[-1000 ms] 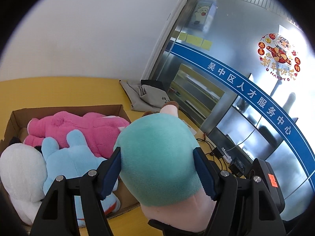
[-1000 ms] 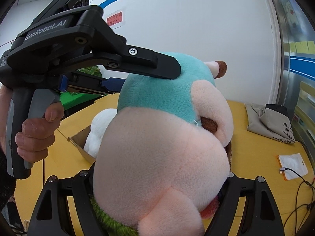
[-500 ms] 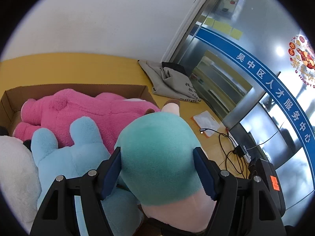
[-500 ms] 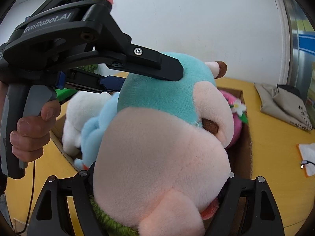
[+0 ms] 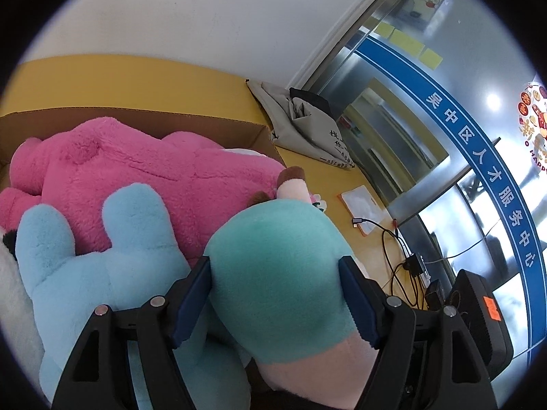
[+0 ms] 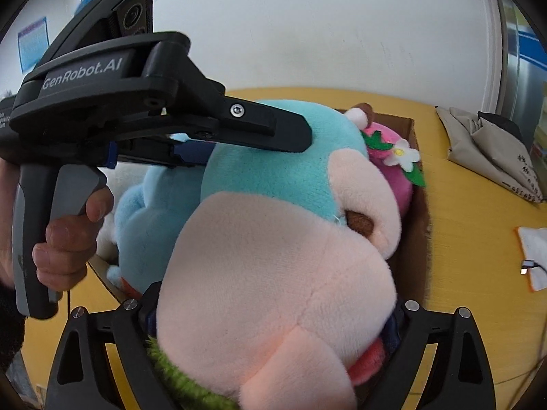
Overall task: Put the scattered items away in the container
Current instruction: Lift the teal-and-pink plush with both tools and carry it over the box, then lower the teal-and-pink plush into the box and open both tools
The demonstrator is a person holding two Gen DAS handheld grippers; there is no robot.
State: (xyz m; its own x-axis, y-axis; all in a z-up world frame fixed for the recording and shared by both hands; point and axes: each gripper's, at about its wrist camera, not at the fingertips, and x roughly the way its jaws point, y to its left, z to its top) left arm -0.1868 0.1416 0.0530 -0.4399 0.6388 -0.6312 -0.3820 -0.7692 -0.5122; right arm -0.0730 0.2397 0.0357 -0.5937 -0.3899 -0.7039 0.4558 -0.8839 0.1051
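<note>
Gripping from two sides, both grippers are carrying one large teal-and-peach plush toy [image 5: 277, 283] above the open brown cardboard box [image 5: 218, 130]; my guess is that the toy is too bulky and floppy for a single pinch, so the left gripper [image 5: 275, 302] is clamping its teal crown between the blue pads while the right gripper [image 6: 273, 328] is squeezing the peach snout end, its jaws pressed narrow into the fur. In the left wrist view the toy is filling the 5 o'clock part of the frame, hanging over the near right corner of the box. The box is already holding a shaggy pink plush bear [image 5: 136, 171] toward 11 o'clock, a pale blue long-eared plush rabbit [image 5: 95, 266] at 8 o'clock, and a white plush [image 5: 10, 294] at the 9 o'clock edge, so free room is looking scarce and the toy will likely be resting on top of the others rather than sinking in. In the right wrist view, a pink strawberry-capped plush head with a white felt flower [image 6: 393, 157] is sitting just behind the teal toy at 1 o'clock, touching or nearly so. Beyond the box on the yellow tabletop [image 5: 102, 82] are lying a folded grey cloth bag [image 5: 304, 130] at 1 o'clock, an orange-edged white pad [image 5: 362, 208] and black cables [image 5: 396, 256] at 3 o'clock, all well apart from the drop spot.
</note>
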